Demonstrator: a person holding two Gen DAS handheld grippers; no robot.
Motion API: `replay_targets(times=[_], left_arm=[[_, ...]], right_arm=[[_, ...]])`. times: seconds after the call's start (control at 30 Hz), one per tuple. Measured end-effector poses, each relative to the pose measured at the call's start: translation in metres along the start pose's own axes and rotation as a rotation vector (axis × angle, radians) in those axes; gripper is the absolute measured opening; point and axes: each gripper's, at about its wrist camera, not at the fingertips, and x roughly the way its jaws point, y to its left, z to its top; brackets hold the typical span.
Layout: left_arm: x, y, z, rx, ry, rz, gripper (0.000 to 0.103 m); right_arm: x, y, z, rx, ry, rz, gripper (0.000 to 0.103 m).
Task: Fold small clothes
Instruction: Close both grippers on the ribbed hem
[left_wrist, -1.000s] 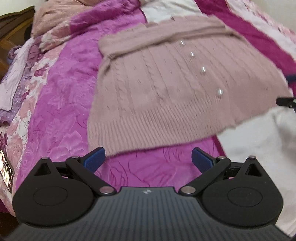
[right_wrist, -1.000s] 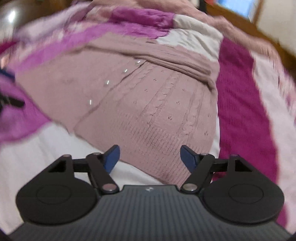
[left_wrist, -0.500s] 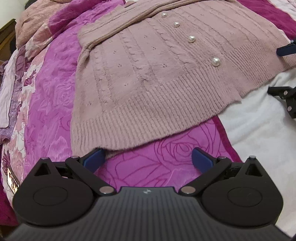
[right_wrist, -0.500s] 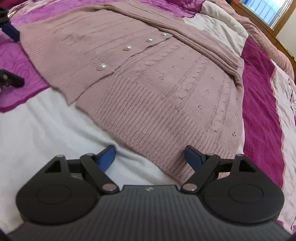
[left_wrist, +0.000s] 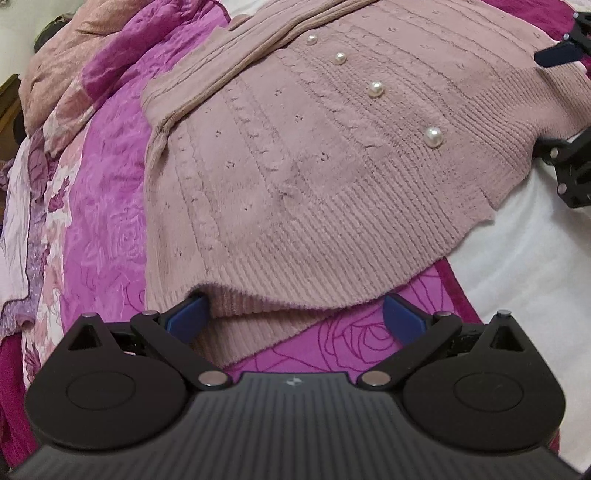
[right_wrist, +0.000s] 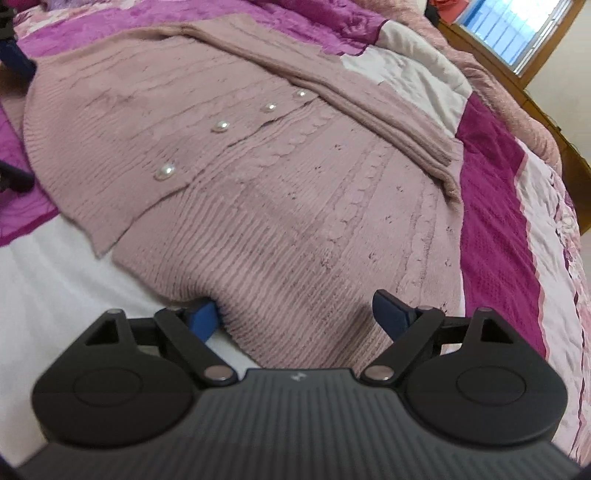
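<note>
A dusty-pink knit cardigan (left_wrist: 314, 177) with pearl buttons (left_wrist: 433, 136) lies flat on the bed, sleeves folded across its top. My left gripper (left_wrist: 295, 317) is open at its ribbed hem; the left blue finger (left_wrist: 184, 317) is under the lifted hem edge, the right one beside it. In the right wrist view the cardigan (right_wrist: 277, 192) fills the middle. My right gripper (right_wrist: 299, 314) is open with the hem corner between its jaws, its left finger (right_wrist: 203, 317) partly under the fabric. The other gripper shows at each view's edge (left_wrist: 569, 162).
A magenta rose-pattern quilt (left_wrist: 103, 206) with white (left_wrist: 524, 280) and pink patches covers the bed. A pink blanket (left_wrist: 66, 62) is bunched at the far end. A wooden bed frame (right_wrist: 554, 122) and a window (right_wrist: 517, 26) stand at the right.
Both grippers have moved forward and down onto the cardigan's hem. The hem now sits between the open fingers of each, slightly lifted over the left fingers.
</note>
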Motion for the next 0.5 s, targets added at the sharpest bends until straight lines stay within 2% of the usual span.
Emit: replay_targets(times=[0.3,0.5], left_arm=[[0.003,0.001,0.003,-0.002,-0.012,-0.008,0.103],[0.005,0.005,0.007,-0.041,-0.024,-0.009,0.103]], right_arm=[[-0.006,-0.018,0.004,0.115,-0.054,-0.042,0.088],[-0.008,-0.026,0.006,0.158,-0.068,-0.048,0.088]])
